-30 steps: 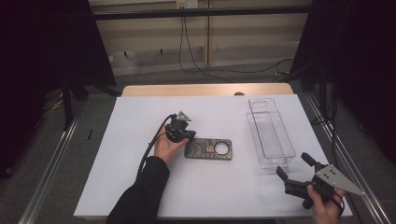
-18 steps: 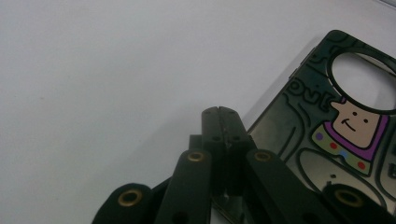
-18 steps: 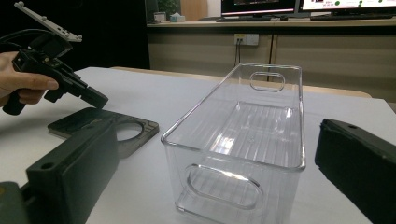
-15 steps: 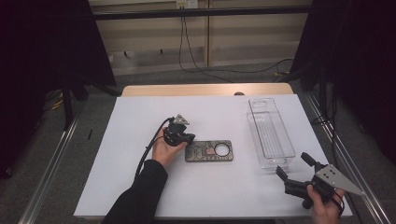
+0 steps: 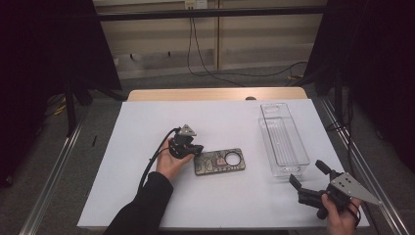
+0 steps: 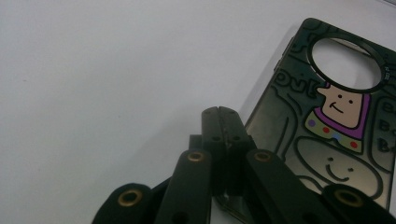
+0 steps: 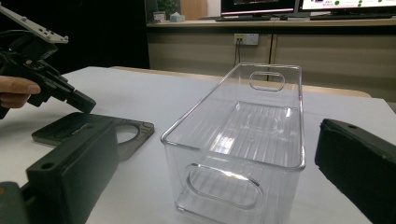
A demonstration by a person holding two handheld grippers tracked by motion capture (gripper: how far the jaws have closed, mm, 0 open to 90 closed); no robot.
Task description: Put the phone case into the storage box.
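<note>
phone case (image 5: 219, 162): dark, cartoon print, round camera hole, flat mid-bench
clear bin (image 5: 283, 138): empty, upright, at 3 o'clock of case

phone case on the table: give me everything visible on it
The phone case is a flat, dark, glossy rectangle with rounded corners and a large round camera cutout at one end. Its face carries raised outlines and a cartoon figure in purple with coloured dots. It lies flat on the white table, cutout end toward the clear bin, apart from it. The left gripper, jaws together, has its tip at the case's near edge; whether it pinches the case is unclear.
</note>
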